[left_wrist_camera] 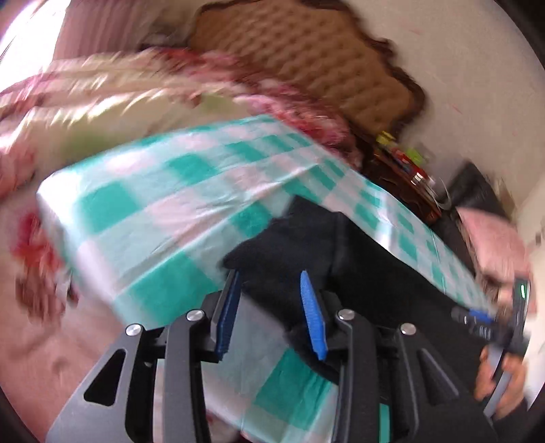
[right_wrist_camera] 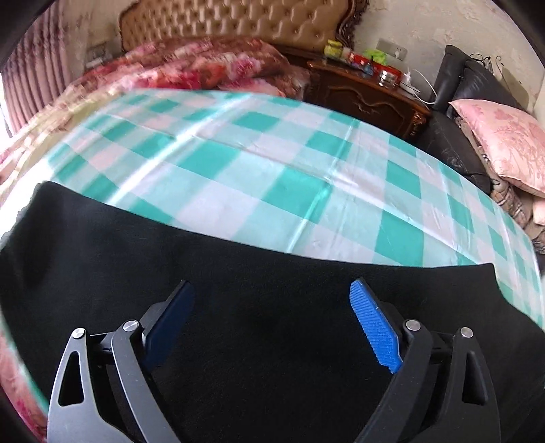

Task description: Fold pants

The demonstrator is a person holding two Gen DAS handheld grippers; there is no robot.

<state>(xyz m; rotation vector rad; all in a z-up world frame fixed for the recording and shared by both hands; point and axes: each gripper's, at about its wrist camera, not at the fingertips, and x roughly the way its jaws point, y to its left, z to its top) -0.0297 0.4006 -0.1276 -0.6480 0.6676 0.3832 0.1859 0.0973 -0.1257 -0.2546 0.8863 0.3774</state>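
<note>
On the left, the left gripper (left_wrist_camera: 272, 283) points down at the near end of the black pants (left_wrist_camera: 306, 245). Its two blue fingers (left_wrist_camera: 311, 313) stand a little apart, with a lump of dark cloth just in front of them and between the tips. The picture is blurry, so I cannot tell if the fingers pinch the cloth or only sit beside it. The pants lie on a green and white checked sheet (left_wrist_camera: 153, 191) that covers a flat top beside the bed. In this view the pants run from the left gripper away to the right, like a long dark strip. Far on the right of this view a hand (left_wrist_camera: 500, 378) holds the other tool. In the right wrist view, the right gripper (right_wrist_camera: 272, 303) hangs over a wide, flat part of the pants (right_wrist_camera: 238, 272). Its fingers (right_wrist_camera: 374, 327) are spread wide and pinch nothing. Behind the pants, far away, are the padded headboard (right_wrist_camera: 238, 20) and a dark wooden nightstand (right_wrist_camera: 368, 95), and a pink pillow (right_wrist_camera: 504, 136) sits on the far right. The pants look laid out long and mostly smooth. I think the long fold may be done, but the short folds are still left to do.
</note>
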